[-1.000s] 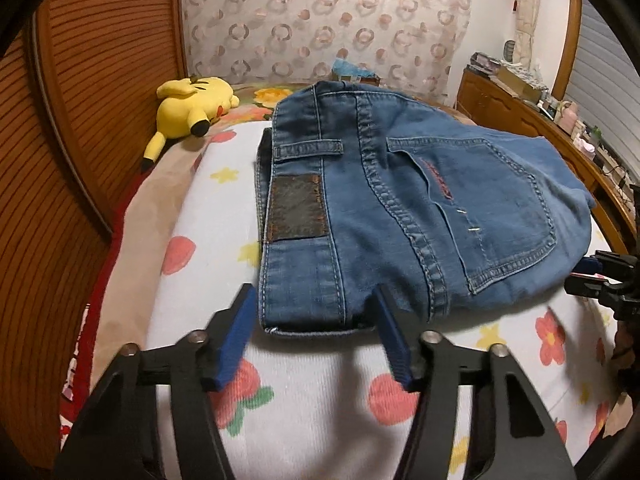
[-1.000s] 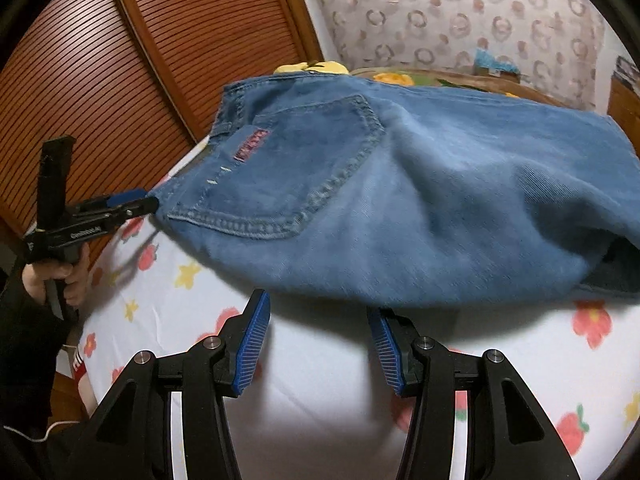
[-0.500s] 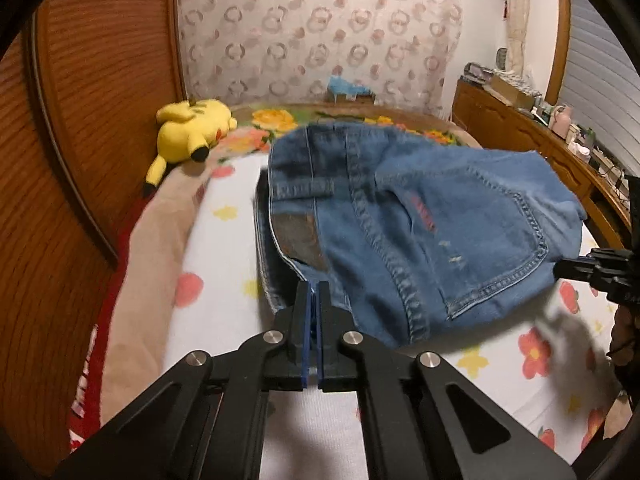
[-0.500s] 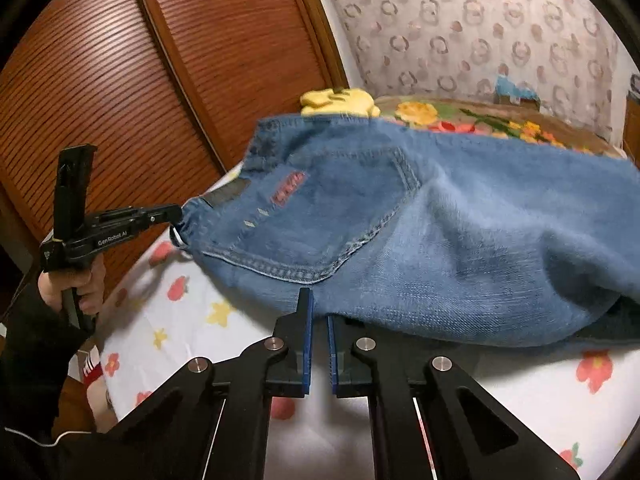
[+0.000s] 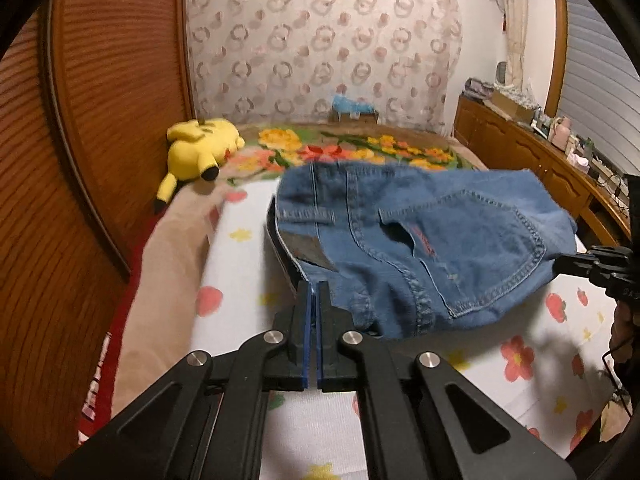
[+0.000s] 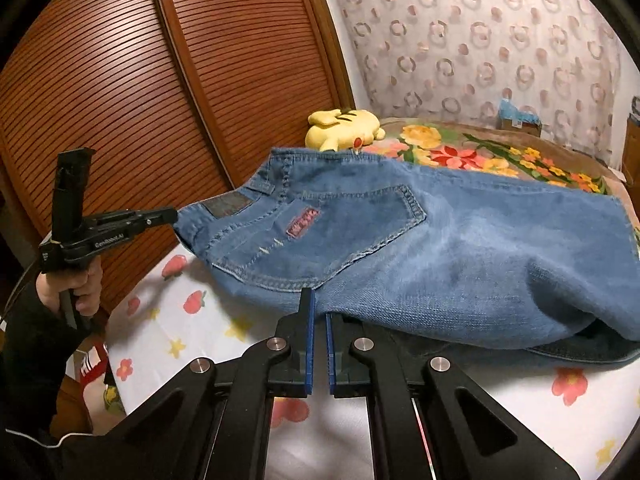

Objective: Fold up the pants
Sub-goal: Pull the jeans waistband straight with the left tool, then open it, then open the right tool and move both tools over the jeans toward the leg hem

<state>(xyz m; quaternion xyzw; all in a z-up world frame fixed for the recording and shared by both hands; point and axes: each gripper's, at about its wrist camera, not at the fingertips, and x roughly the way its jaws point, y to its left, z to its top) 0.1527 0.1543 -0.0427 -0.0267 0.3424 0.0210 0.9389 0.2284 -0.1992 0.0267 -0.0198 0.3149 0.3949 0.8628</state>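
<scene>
I see the big bed point(image 5: 240, 320) first, with its white sheet that has red and yellow flowers on it. My blue pants point(image 5: 420, 248) are on the bed, folded over, with the back pocket point(image 6: 320, 236) facing up. The near edge of the pants is lifted up off the sheet, and the far part rests on the bed.

My left gripper point(image 5: 313, 292) is pinched tight on the waist corner of the pants, by the dark patch point(image 5: 306, 254). My right gripper point(image 6: 318, 312) is squeezed onto the near edge of the pants, just below the pocket. A thin gap shows between its blue pads point(image 6: 309, 356).

A yellow plush toy point(image 5: 198, 146) lies at the far end of the bed, next to the brown wooden doors point(image 6: 160, 80). It is well apart from the pants.
</scene>
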